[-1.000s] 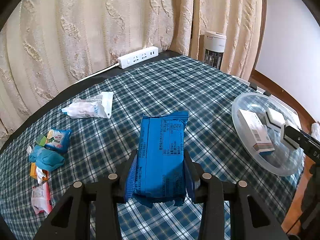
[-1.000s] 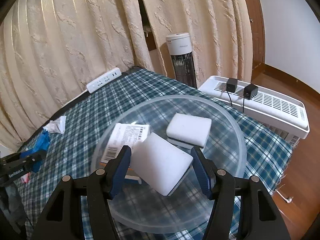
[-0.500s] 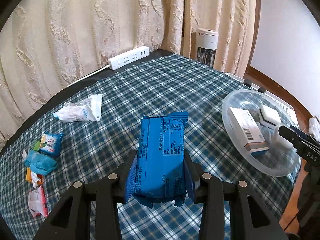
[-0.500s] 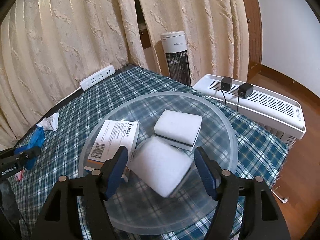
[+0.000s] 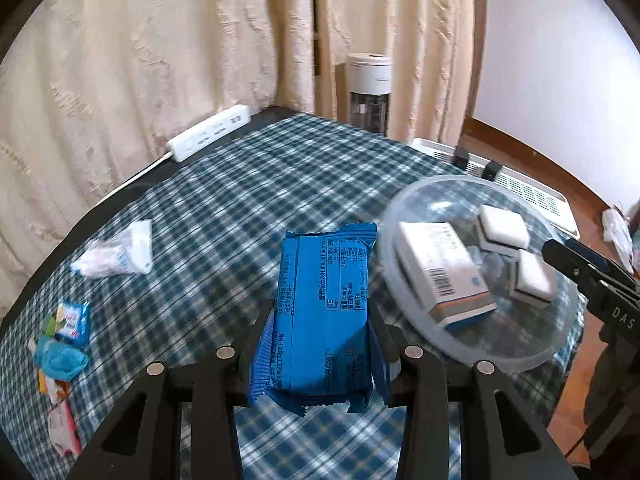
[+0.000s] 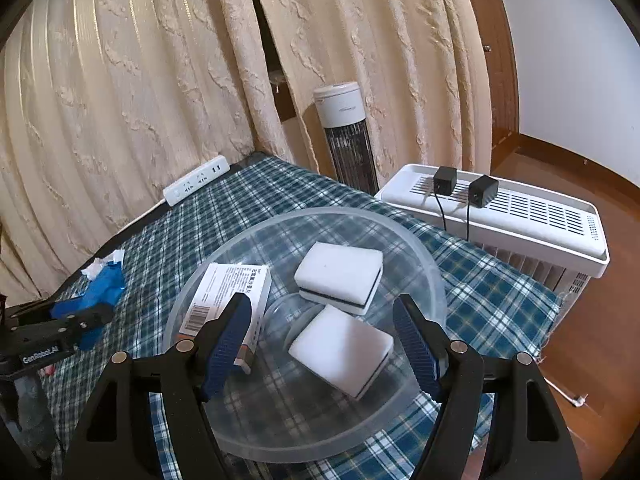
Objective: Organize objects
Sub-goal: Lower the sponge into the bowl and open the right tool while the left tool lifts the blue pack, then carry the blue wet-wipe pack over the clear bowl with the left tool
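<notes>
My left gripper (image 5: 324, 320) is shut on a blue snack packet (image 5: 320, 280), held above the checked tablecloth just left of the clear plastic bowl (image 5: 516, 364). In the bowl lie a white box (image 5: 440, 272) with a barcode and two white sponges (image 5: 502, 226) (image 5: 534, 278). My right gripper (image 6: 322, 302) hovers open over the bowl (image 6: 436, 276). The nearer sponge (image 6: 344, 350) lies loose below its fingers, touching neither pad. The other sponge (image 6: 340, 272) and the box (image 6: 232, 288) sit behind. The packet (image 6: 100, 288) also shows at the left.
A white power strip (image 5: 208, 136) lies at the table's far edge by the curtains. A crumpled white wrapper (image 5: 116, 252) and several small wrappers (image 5: 64, 344) sit on the left. A tower heater (image 6: 348, 136) and a white appliance (image 6: 500, 216) stand beyond the table's right edge.
My right jaws widened and let go of the white sponge, which now rests in the bowl. My left gripper carried the blue packet rightward, closer to the bowl.
</notes>
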`<action>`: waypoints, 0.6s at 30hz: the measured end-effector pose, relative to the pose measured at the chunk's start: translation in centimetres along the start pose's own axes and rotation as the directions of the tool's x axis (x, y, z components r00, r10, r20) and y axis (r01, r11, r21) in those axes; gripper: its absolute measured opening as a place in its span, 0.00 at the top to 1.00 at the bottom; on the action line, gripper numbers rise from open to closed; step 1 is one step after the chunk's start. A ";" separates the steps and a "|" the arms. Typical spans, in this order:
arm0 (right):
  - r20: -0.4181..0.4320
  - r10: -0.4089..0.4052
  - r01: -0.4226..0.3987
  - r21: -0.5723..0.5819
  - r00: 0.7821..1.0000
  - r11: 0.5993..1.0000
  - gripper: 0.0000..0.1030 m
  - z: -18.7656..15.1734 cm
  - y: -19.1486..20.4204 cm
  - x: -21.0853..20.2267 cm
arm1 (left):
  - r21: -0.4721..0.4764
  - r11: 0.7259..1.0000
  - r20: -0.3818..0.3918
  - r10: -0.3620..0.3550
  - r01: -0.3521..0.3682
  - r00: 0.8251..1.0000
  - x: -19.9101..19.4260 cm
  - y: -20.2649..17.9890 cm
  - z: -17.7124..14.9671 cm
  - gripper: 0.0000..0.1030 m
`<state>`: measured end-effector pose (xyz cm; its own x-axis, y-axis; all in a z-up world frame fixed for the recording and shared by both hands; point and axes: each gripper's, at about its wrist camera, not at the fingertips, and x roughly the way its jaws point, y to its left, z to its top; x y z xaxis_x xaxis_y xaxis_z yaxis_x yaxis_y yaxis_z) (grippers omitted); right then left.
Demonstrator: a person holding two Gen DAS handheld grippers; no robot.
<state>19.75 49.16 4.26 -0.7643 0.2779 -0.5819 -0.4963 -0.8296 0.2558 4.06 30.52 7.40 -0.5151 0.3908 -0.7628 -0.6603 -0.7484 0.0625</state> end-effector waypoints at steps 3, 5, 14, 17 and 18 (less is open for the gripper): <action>0.013 0.001 -0.001 0.008 1.000 1.000 0.28 0.1 -0.5 -0.4 | 0.025 0.999 -0.002 -0.020 0.020 1.000 0.4 -1.5 0.8 0.58; 0.020 0.002 -0.003 0.015 1.000 1.000 0.28 0.2 -0.8 -0.7 | 0.041 0.999 -0.004 -0.029 0.029 1.000 0.9 -2.4 1.3 0.57; 0.030 -0.002 0.000 0.055 1.000 0.999 0.28 0.1 -2.8 -1.1 | 0.086 0.992 -0.043 -0.084 0.088 0.996 2.9 -6.2 3.1 0.57; 0.027 0.000 -0.002 0.068 1.000 0.998 0.28 0.0 -3.3 -1.0 | 0.099 0.991 -0.056 -0.090 0.095 0.994 3.8 -7.3 3.4 0.57; 0.026 0.001 -0.003 0.071 1.000 0.997 0.28 0.0 -3.5 -1.0 | 0.102 0.990 -0.061 -0.091 0.097 0.994 4.0 -7.6 3.5 0.57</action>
<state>22.25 51.78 3.92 -0.7754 0.2890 -0.5614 -0.5218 -0.7941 0.3118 5.05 39.68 6.12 -0.4186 0.4240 -0.8031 -0.7593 -0.6485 0.0535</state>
